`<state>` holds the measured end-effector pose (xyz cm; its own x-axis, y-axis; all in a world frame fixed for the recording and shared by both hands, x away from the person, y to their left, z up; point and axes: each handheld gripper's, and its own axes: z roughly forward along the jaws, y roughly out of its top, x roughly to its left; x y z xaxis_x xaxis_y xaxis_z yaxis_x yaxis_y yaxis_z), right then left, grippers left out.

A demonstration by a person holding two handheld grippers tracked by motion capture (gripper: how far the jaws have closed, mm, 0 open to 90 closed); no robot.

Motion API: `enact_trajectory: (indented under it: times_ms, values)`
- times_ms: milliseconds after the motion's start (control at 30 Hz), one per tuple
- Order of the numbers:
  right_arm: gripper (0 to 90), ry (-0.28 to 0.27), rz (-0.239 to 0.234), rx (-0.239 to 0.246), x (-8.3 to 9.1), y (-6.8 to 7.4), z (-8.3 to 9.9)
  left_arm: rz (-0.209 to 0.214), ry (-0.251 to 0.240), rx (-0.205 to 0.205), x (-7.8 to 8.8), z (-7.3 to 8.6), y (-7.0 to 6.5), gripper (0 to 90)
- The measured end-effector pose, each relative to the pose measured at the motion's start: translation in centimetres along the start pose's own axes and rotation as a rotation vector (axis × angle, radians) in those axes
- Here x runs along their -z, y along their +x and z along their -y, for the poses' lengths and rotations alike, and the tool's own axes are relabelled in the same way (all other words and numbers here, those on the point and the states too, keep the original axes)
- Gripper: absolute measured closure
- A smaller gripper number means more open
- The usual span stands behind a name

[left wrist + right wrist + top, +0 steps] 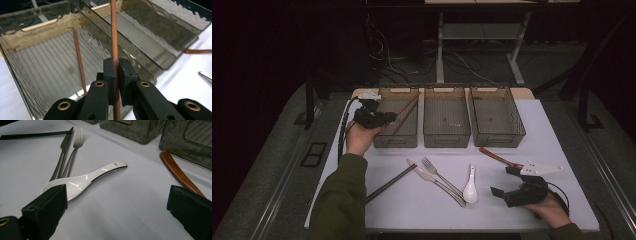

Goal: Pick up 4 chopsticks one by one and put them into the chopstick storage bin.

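My left gripper [117, 62] is shut on a reddish-brown chopstick [114, 37], which runs upright between the pads. It hangs over the left smoky plastic bin [15, 67]. A second brown chopstick [78, 60] lies on that bin's ribbed floor. In the high view, the left gripper [387, 118] sits at the left bin's [396, 141] near-left corner. My right gripper [503, 181] rests low at the table's front right, jaws wide apart with nothing between them. In the right gripper view [117, 192], a white ceramic spoon [85, 178] lies just beyond the left jaw.
Middle bin [446, 139] and right bin [499, 140] stand beside the left one. On the white table lie a black chopstick [389, 183], a knife [432, 180], a fork [437, 172], the spoon [470, 187] and a brown wooden-handled utensil [178, 172] by the right gripper.
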<state>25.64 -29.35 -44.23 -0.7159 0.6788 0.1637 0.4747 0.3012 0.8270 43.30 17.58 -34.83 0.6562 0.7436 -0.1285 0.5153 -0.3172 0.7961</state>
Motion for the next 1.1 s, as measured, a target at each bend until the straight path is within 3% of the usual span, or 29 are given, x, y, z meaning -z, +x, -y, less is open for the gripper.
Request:
enact_trajectory:
  times_ms: [267,433,667,867,1100]
  values:
    - [3.0,-0.001,-0.004,0.000,0.1,0.0,0.0,-0.031,-0.031,0.015,-1.1,-1.8,1.0,83.8]
    - [2.9,0.000,-0.005,0.003,0.0,0.1,0.0,-0.045,-0.018,0.015,-2.1,-2.3,1.8,83.7]
    - [2.9,0.001,-0.004,0.008,0.0,0.2,0.1,-0.073,-0.001,0.036,-3.9,-1.7,3.1,83.7]
    - [2.9,0.008,-0.003,0.008,-0.1,0.2,0.1,-0.089,-0.005,0.085,-4.9,-1.2,4.0,83.7]
    - [2.9,0.009,-0.002,0.014,0.0,0.2,0.1,-0.108,0.017,0.108,-5.5,-1.0,4.4,83.7]
